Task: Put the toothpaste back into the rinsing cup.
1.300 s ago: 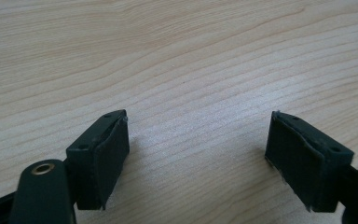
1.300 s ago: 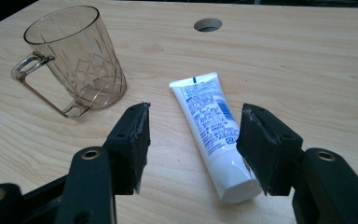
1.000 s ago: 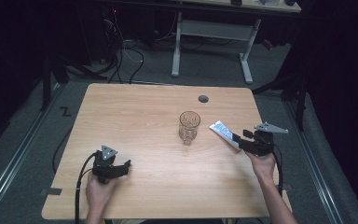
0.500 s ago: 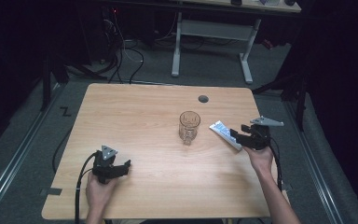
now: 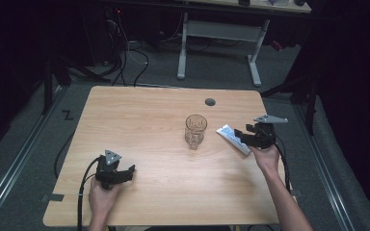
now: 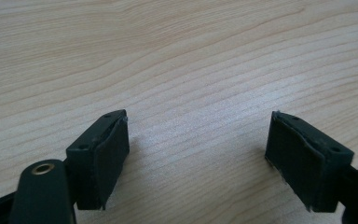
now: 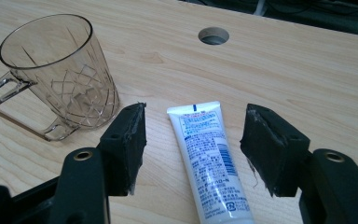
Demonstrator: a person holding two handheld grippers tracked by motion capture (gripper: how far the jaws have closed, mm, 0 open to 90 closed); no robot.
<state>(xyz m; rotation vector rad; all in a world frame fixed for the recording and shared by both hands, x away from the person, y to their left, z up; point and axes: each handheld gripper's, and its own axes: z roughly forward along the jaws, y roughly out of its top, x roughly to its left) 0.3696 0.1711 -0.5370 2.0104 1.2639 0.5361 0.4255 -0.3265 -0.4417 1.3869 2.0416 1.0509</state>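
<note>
Right gripper view: tube (image 7: 209, 158) flat on the table (image 7: 307, 65) beside the mug (image 7: 58, 70) | right gripper (image 7: 191, 144) jaws just opened, straddling it, no pinch | probably light, soft, slick plastic, so grab mid-body | left gripper (image 6: 198, 154) open, empty

White tube (image 7: 209, 158) with blue print, lying flat on the wooden table (image 5: 139, 115) near its right edge, crimped flat end toward the far edge. Just left of it, clear cut-pattern glass mug (image 7: 58, 70), upright, empty, handle turned away from the tube.
</note>
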